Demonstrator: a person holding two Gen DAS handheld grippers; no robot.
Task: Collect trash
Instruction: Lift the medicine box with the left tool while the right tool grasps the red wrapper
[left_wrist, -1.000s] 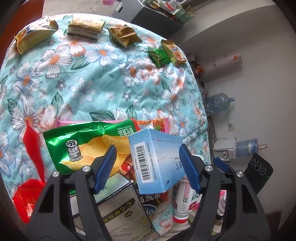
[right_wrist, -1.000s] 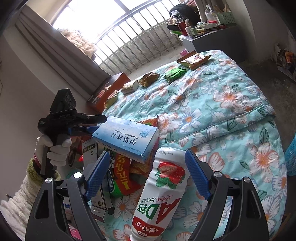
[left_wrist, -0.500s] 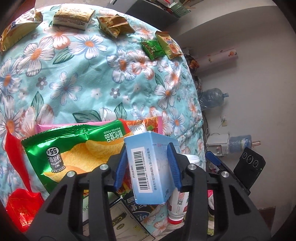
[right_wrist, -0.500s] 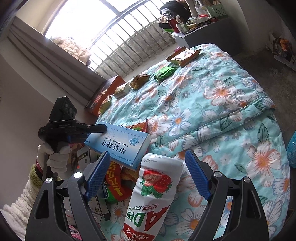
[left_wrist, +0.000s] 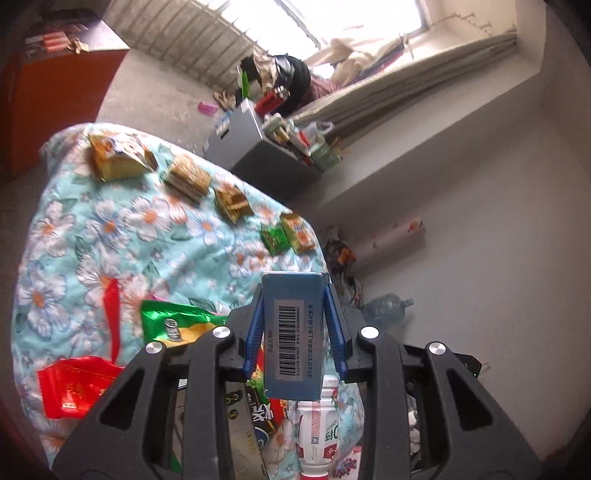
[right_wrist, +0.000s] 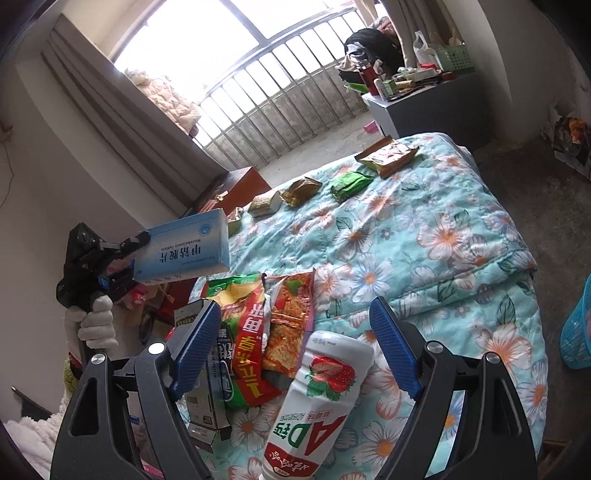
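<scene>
My left gripper (left_wrist: 294, 325) is shut on a light blue medicine box (left_wrist: 293, 332) with a barcode, held up above the bed; the box also shows in the right wrist view (right_wrist: 184, 249) at the left, lifted clear of the pile. My right gripper (right_wrist: 295, 343) is open, its blue pads either side of a white strawberry drink bottle (right_wrist: 317, 402) lying on the quilt. A pile of wrappers lies by it: a green chip bag (left_wrist: 173, 325), a red-orange noodle pack (right_wrist: 288, 317), a red packet (left_wrist: 74, 384) and small cartons (right_wrist: 203, 402).
The floral quilt (right_wrist: 424, 229) carries a row of snack packs along its far edge (right_wrist: 347, 186). A blue basket (right_wrist: 578, 328) stands on the floor at the right. A grey cabinet (right_wrist: 424, 110) with clutter and a red-brown cabinet (right_wrist: 232, 188) stand beyond the bed.
My left gripper closed on the blue box and lifted it up off the pile, tilting upward. My right gripper stayed open over the bottle.
</scene>
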